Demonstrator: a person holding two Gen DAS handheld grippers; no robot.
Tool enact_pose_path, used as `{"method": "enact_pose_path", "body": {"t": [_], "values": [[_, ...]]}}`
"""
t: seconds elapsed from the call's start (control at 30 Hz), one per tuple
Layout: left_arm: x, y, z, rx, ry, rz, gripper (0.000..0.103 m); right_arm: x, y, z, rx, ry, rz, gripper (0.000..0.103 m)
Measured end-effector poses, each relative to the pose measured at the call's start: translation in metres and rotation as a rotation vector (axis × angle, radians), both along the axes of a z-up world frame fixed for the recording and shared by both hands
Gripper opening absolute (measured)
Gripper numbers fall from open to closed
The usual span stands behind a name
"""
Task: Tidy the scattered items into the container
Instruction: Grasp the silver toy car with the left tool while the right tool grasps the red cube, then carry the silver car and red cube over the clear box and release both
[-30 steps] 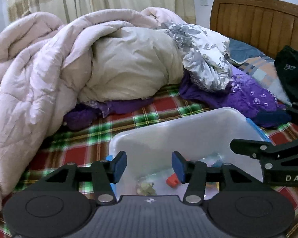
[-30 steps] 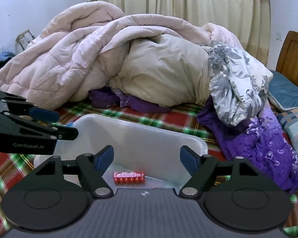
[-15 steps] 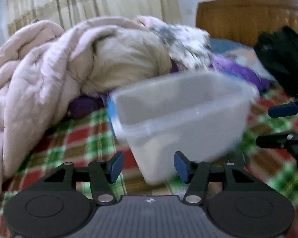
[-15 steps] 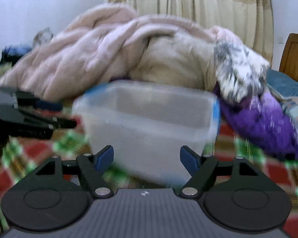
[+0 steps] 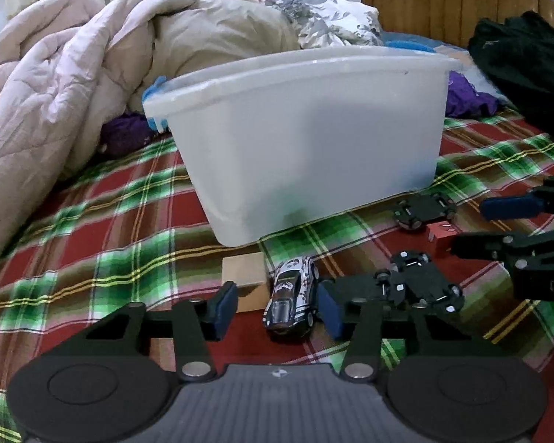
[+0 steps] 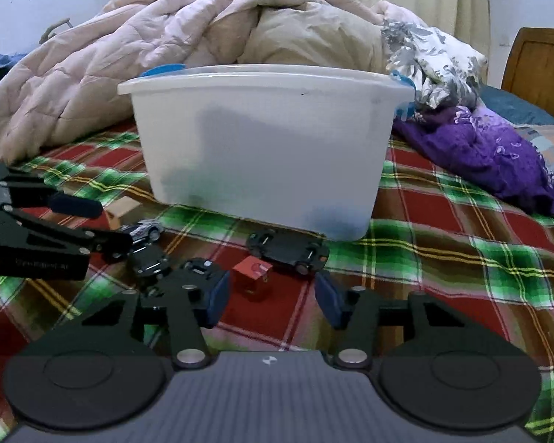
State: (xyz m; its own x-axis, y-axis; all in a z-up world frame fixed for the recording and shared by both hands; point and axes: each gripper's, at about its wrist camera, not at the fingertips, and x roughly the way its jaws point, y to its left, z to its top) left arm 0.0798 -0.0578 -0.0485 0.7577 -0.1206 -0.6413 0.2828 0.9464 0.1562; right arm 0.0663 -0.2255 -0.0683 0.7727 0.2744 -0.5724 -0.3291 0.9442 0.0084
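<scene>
A translucent white plastic bin stands on the plaid bedspread. In front of it lie a white toy car, a tan wooden block, two overturned black toy cars and a red block. My left gripper is open low over the bedspread, with the white car between its fingers. My right gripper is open just before the red block and one overturned black car.
A heaped pink and beige quilt lies behind the bin. Purple cloth, a floral pillow, dark clothing and the wooden headboard are to the right.
Both grippers dropped from looking down into the bin to low on the bedspread in front of it. The scattered toys have come into view. Both stay open.
</scene>
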Motion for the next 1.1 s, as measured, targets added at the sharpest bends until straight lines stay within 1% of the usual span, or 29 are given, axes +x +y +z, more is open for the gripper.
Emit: {"method": "enact_pose_path", "body": {"t": [0.03,0.07,0.27,0.43,0.53,0.57,0.7,0.83,1.1], "values": [[0.001,0.000,-0.002,0.000,-0.003,0.000,0.045,0.000,0.000,-0.003,0.004,0.003,0.000,0.052],[0.002,0.000,-0.003,-0.003,-0.001,-0.001,0.041,0.001,0.000,-0.005,0.008,0.007,0.001,0.048],[0.008,-0.001,-0.011,-0.007,0.006,-0.011,0.040,0.004,0.007,-0.014,0.016,0.012,0.034,0.046],[0.015,-0.002,-0.014,-0.014,0.024,-0.030,0.042,0.013,0.010,-0.020,0.034,0.028,0.037,0.045],[0.018,-0.002,-0.016,-0.024,0.034,-0.034,0.039,0.013,0.013,-0.021,0.034,0.026,0.051,0.035],[0.018,-0.003,-0.016,-0.028,0.034,-0.040,0.034,0.013,0.013,-0.021,0.032,0.027,0.057,0.030],[0.016,-0.003,-0.015,-0.040,0.032,-0.055,0.034,0.010,0.013,-0.019,0.042,0.026,0.059,0.030],[0.011,0.000,-0.009,-0.055,0.025,-0.062,0.034,0.005,0.009,-0.014,0.057,0.020,0.053,0.030],[-0.010,0.006,0.023,-0.069,-0.033,-0.046,0.034,-0.013,0.008,0.005,0.042,-0.045,0.056,0.030]]}}
